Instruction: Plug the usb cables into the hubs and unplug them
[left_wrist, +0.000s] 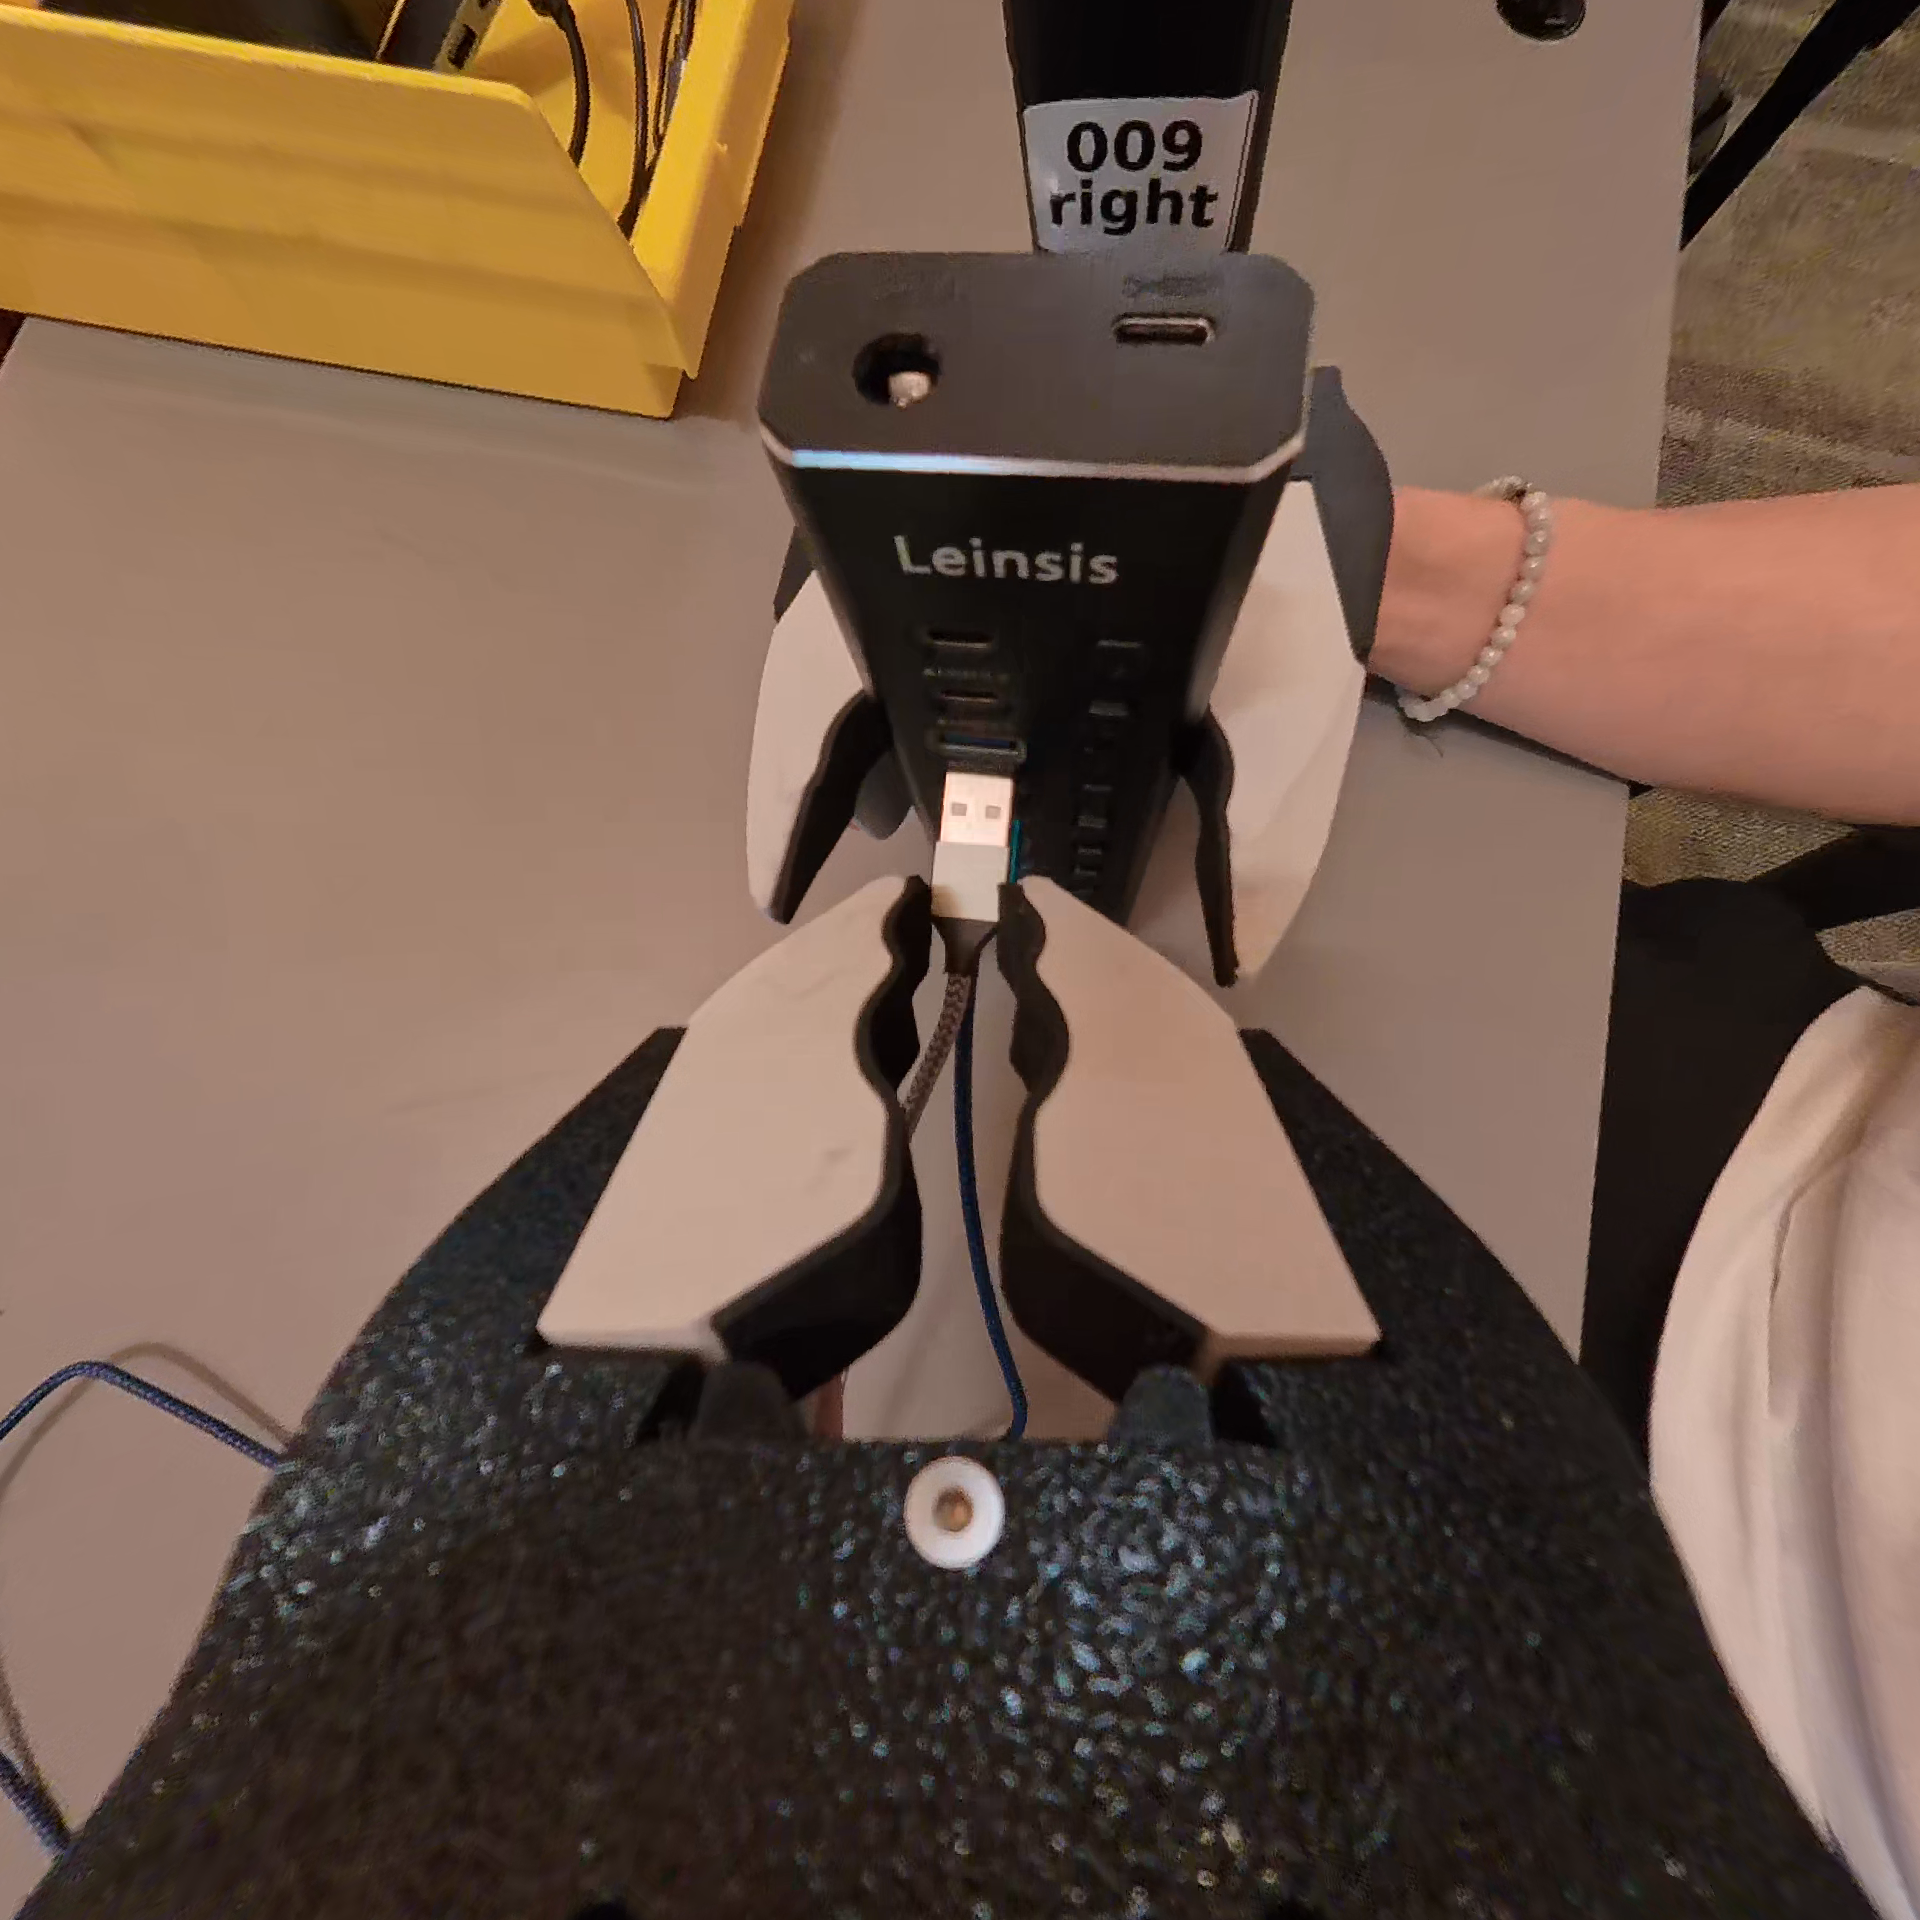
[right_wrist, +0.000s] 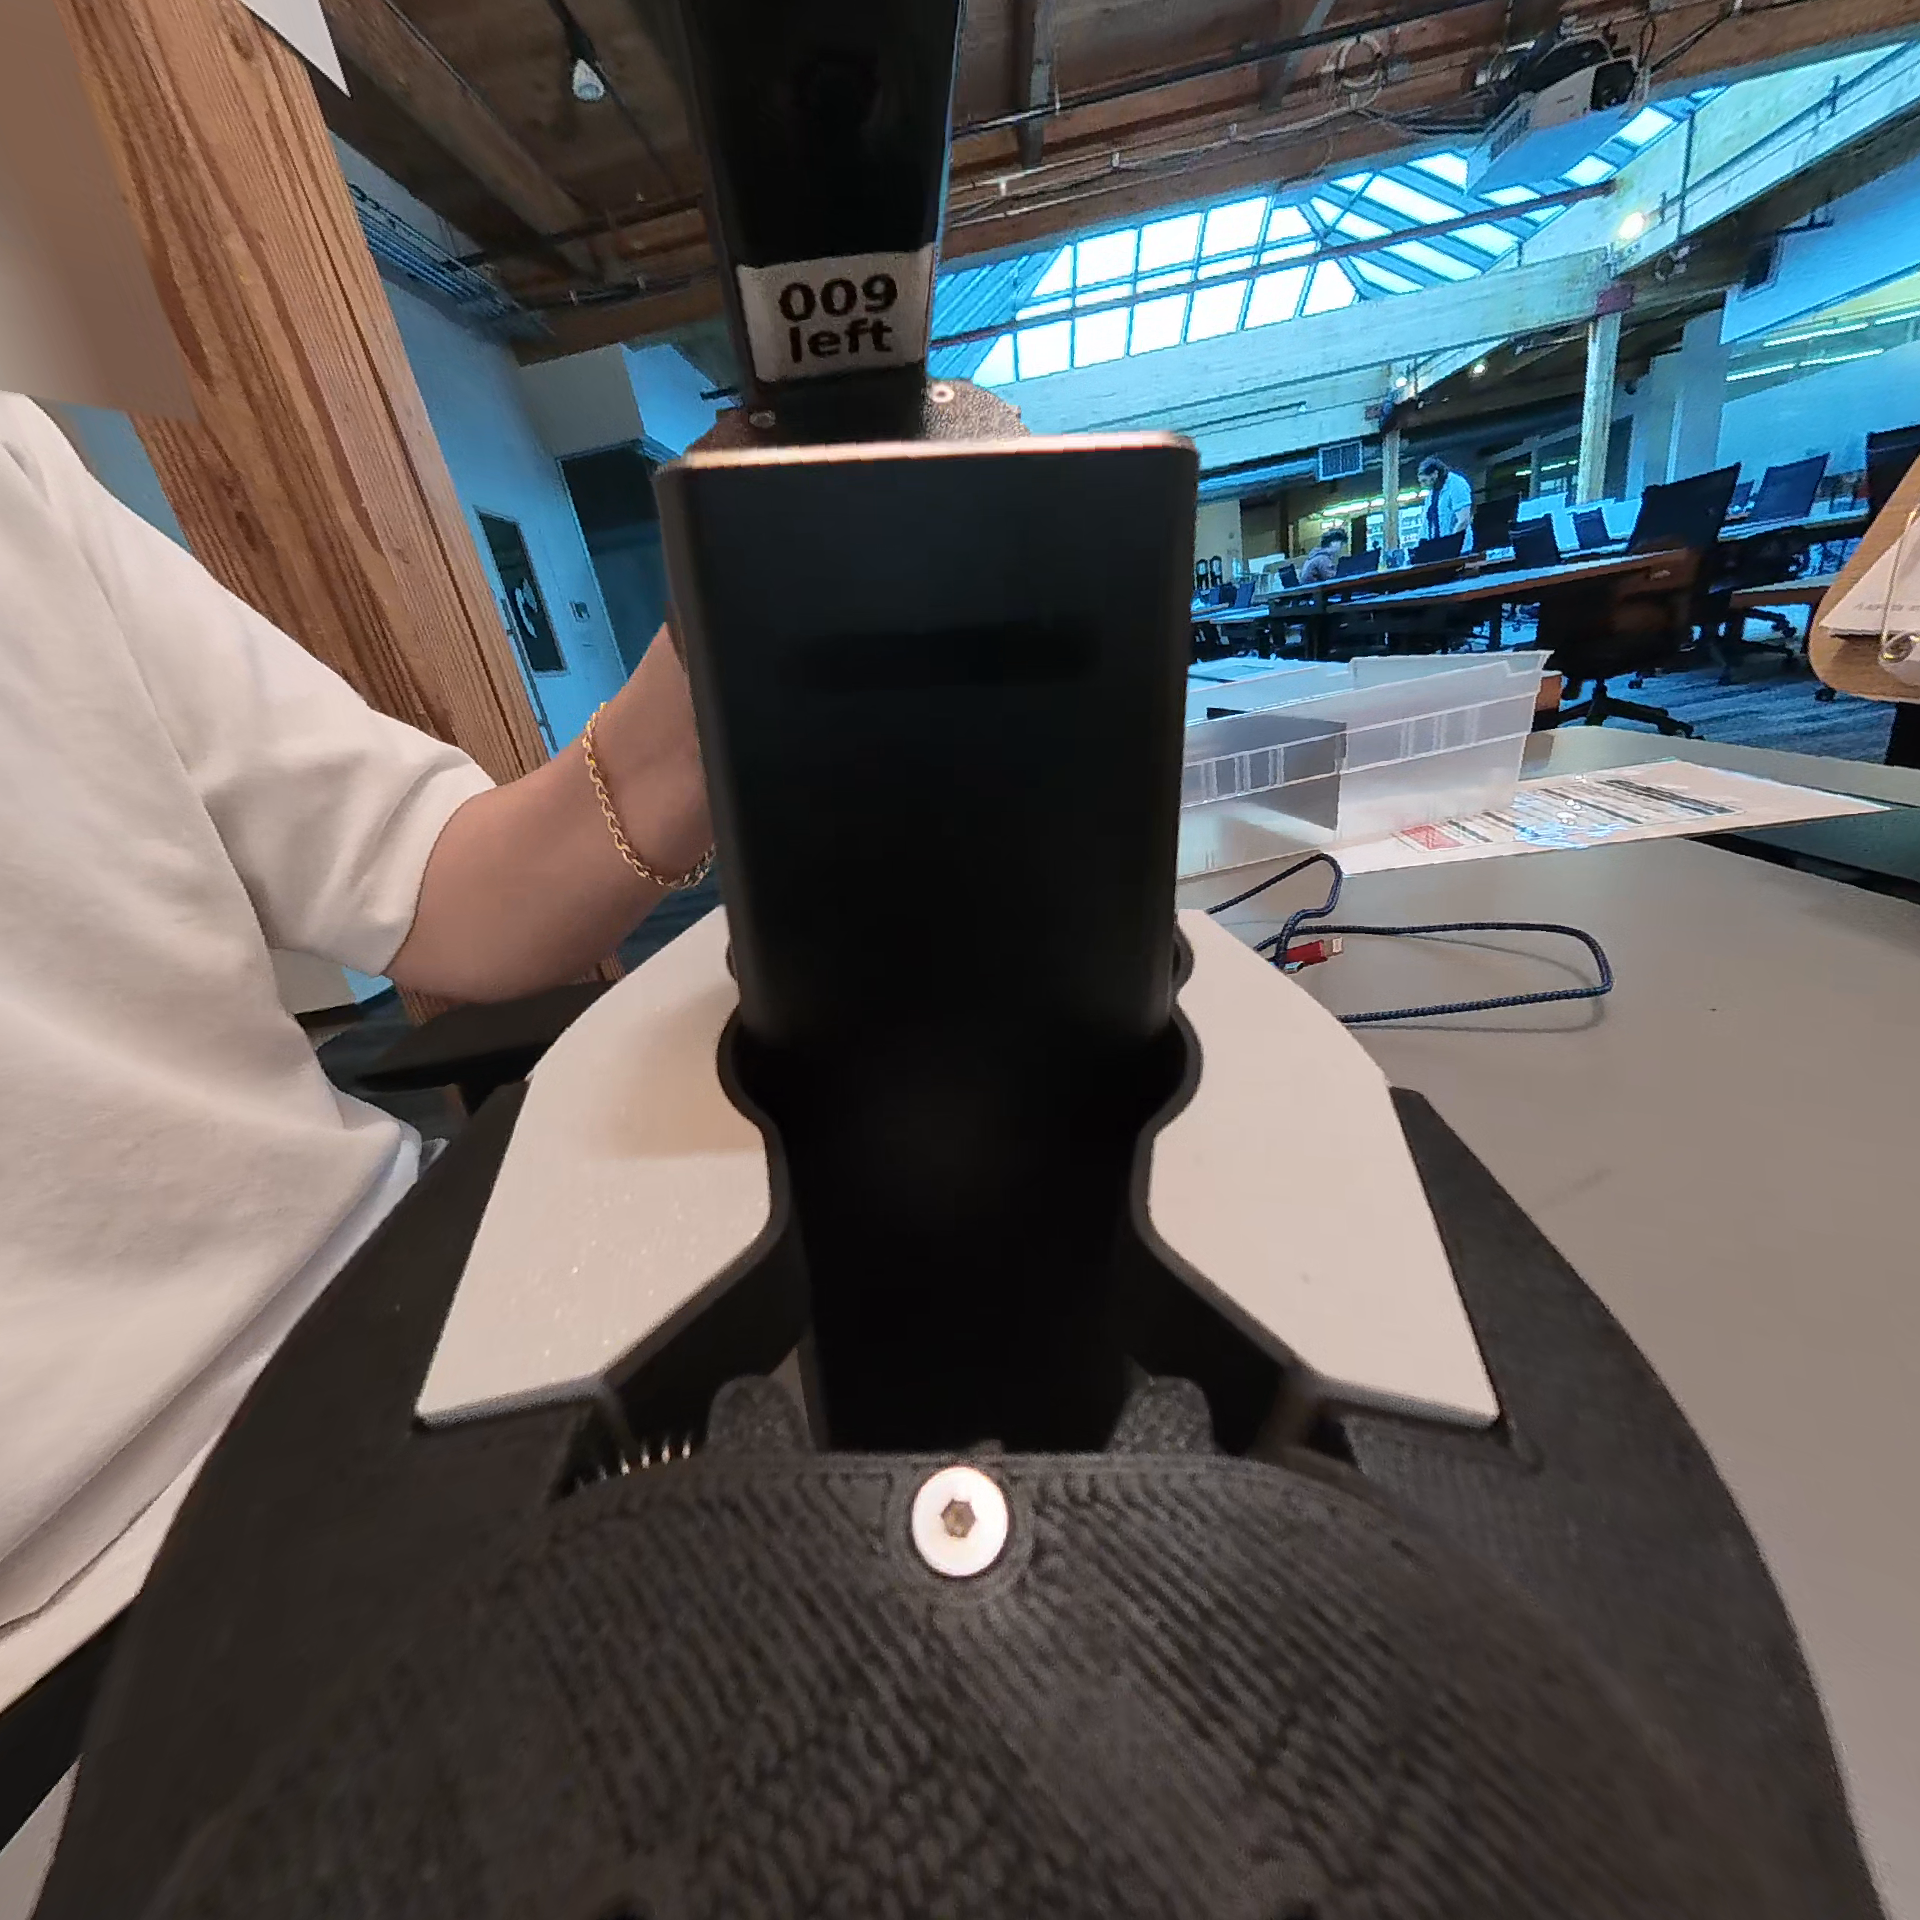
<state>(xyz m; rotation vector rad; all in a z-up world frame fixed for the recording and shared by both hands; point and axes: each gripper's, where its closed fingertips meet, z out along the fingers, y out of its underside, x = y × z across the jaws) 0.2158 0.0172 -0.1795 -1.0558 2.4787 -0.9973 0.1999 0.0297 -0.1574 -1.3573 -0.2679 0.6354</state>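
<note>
My left gripper (left_wrist: 968, 904) is shut on the grey plug of a braided USB cable (left_wrist: 974, 840). The plug's metal tip sits just below a blue-lined port on the black hub (left_wrist: 1029, 540) and is not inserted. The hub stands upright, held by the other gripper, whose white fingers (left_wrist: 800, 790) clasp its lower sides. In the right wrist view my right gripper (right_wrist: 956, 997) is shut on the hub (right_wrist: 935, 727), showing its plain back face. A blue braided cable (left_wrist: 977, 1226) hangs between my left fingers.
A yellow bin (left_wrist: 343, 177) with cables stands at the back left of the grey table (left_wrist: 364, 727). A person's arm with a bead bracelet (left_wrist: 1621, 623) reaches in from the right. Another blue cable with a red plug (right_wrist: 1455, 956), a clear bin (right_wrist: 1382, 748) and a printed sheet (right_wrist: 1600, 810) lie on the table. The tips of both grippers are at nearly the same place.
</note>
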